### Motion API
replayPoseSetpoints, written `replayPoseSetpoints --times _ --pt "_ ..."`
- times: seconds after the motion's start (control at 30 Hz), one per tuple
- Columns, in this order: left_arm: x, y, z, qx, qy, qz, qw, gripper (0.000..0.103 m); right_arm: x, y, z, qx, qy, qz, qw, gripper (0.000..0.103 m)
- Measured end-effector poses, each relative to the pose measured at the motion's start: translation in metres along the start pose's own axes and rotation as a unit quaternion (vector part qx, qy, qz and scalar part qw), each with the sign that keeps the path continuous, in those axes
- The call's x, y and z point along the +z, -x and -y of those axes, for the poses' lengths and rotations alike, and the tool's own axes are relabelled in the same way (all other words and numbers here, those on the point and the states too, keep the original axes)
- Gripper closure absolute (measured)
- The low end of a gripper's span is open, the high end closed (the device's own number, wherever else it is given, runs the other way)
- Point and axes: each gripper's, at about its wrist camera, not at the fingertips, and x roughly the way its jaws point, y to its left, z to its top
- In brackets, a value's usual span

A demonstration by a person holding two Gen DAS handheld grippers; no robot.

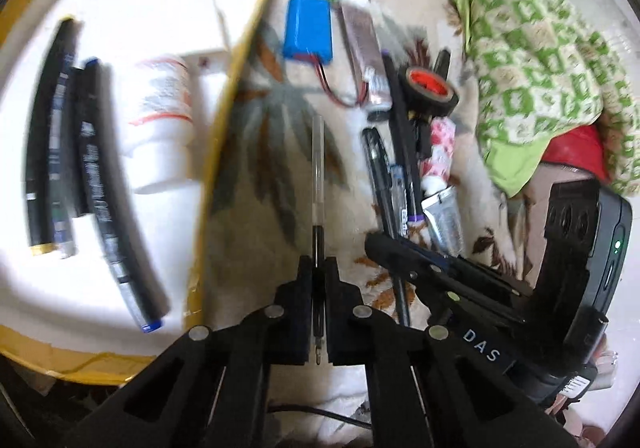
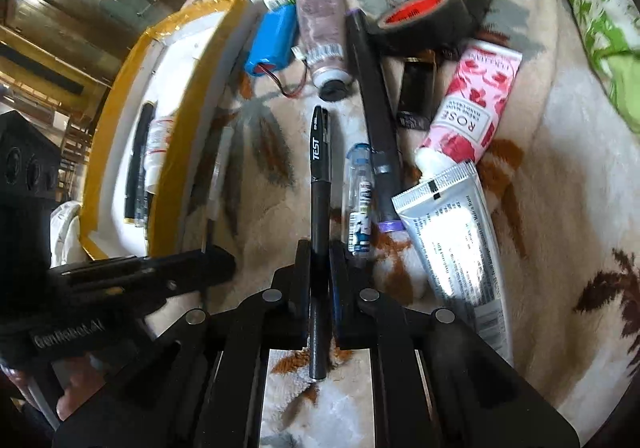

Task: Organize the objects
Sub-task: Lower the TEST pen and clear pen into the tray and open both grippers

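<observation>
Left wrist view: left gripper [image 1: 319, 268] is clamped on the clear pen [image 1: 318, 184], long axis straight ahead along the fingers, tray [image 1: 224, 120] just to its left; right gripper [image 2: 320, 252] likewise grips the black pen [image 2: 319, 184] lengthwise.

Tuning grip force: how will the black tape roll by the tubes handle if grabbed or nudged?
The black tape roll looks like a stiff ring, so probably firm under the pads. It leans tilted on the long black pen, so a nudge may tip or roll it. The blanket likely damps rolling.
</observation>
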Motion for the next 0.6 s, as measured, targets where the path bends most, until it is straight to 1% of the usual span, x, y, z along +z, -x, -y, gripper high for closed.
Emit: replayPoseSetpoints --times 0.1,0.17,0.23,0.33,0.37,0.43,0.5,0.6 --pt "-0.001 0.02 -0.011 -0.019 0.015 0.025 0.9994 0.1 0.001 0.012 -0.011 0.008 0.005 0.02 1.0 0.095" --pt "0.001 0.036 -0.017 -0.02 0.019 0.045 0.9986 0.1 0.004 0.019 -0.021 0.019 0.008 0.029 0.999 0.095" --pt "0.003 0.053 -0.024 -0.028 0.024 0.063 0.9973 0.1 0.008 0.024 -0.035 0.032 0.015 0.033 0.999 0.095" --pt "0.008 0.077 -0.038 -0.025 0.033 0.087 0.9953 0.1 0.013 0.027 -0.058 0.053 0.03 0.032 0.998 0.095" --pt "0.01 0.081 -0.043 -0.025 0.038 0.091 0.9948 0.1 0.014 0.027 -0.066 0.058 0.036 0.033 0.997 0.095" --pt "0.014 0.093 -0.057 -0.014 0.049 0.1 0.9937 0.1 0.016 0.025 -0.08 0.07 0.044 0.029 0.996 0.095" --pt "0.016 0.101 -0.071 -0.015 0.058 0.106 0.9926 0.1 0.018 0.018 -0.096 0.076 0.05 0.025 0.996 0.095" --pt "0.018 0.109 -0.09 -0.008 0.071 0.109 0.9914 0.1 0.015 0.009 -0.11 0.083 0.059 0.012 0.995 0.095"
